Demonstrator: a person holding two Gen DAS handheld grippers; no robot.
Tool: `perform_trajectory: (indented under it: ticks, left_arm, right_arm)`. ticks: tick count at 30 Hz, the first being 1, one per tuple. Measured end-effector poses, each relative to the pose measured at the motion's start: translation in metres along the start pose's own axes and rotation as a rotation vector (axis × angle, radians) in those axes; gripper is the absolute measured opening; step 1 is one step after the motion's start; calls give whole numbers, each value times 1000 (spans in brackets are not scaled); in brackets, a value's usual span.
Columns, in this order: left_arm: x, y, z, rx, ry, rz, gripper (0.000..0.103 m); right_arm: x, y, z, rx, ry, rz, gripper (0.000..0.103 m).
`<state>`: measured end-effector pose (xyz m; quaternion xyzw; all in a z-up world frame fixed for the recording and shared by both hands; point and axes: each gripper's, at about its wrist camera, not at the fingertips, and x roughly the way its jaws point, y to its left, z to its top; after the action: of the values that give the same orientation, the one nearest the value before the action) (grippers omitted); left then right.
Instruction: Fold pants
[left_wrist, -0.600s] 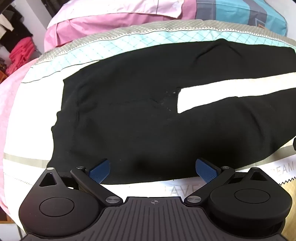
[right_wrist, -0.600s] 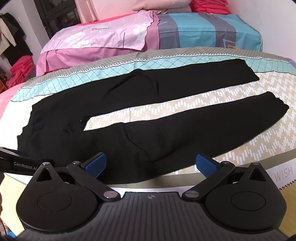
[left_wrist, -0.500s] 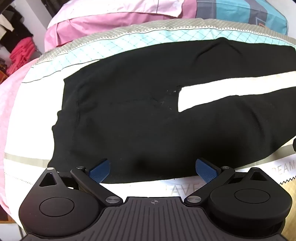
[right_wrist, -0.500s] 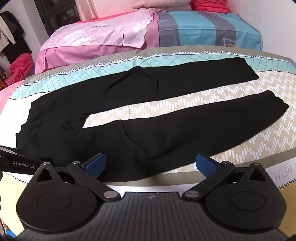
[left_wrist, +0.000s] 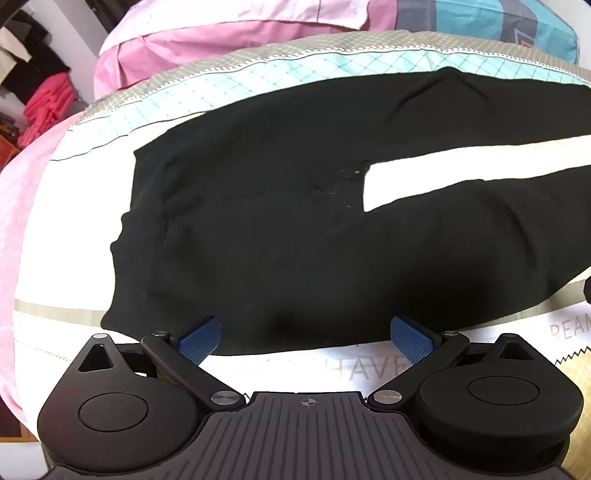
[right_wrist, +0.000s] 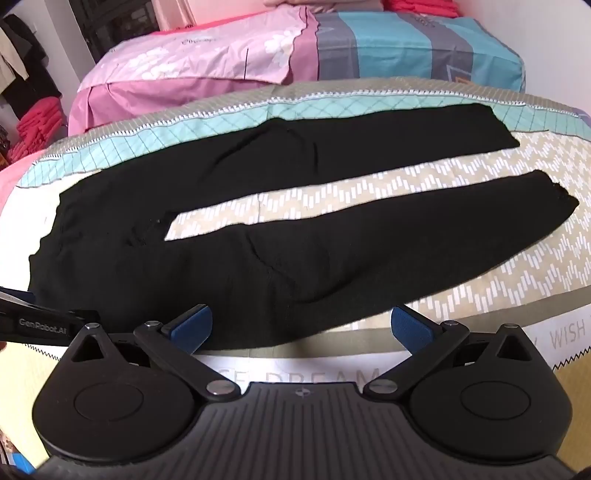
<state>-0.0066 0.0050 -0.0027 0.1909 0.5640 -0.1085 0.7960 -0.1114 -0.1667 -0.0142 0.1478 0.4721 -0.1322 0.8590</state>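
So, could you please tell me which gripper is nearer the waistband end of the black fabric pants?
Left. The left gripper hovers open near the pants' waistband end; the right gripper hovers open further along the near leg.

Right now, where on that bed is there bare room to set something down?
Free: the strip of cover between the two legs of the black pants, and the patterned patch right of the leg ends. The pants fill the middle. The near edge is crowded by both open tools.

Patterned bedspread (right_wrist: 480, 280) covering near bed; second bed (right_wrist: 258, 55) sitting behind in pink and teal; red clothes (right_wrist: 33, 125) piling left, daylight washing in.
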Motion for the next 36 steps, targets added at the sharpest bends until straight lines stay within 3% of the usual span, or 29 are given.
perform_trajectory:
  ticks: [5, 36]
  left_arm:
    - [5, 9, -2, -24, 36, -2, 103]
    - [9, 12, -6, -52, 58, -21, 103]
  right_arm:
    - [1, 5, -1, -18, -6, 12, 103]
    - [18, 8, -1, -33, 59, 38, 103]
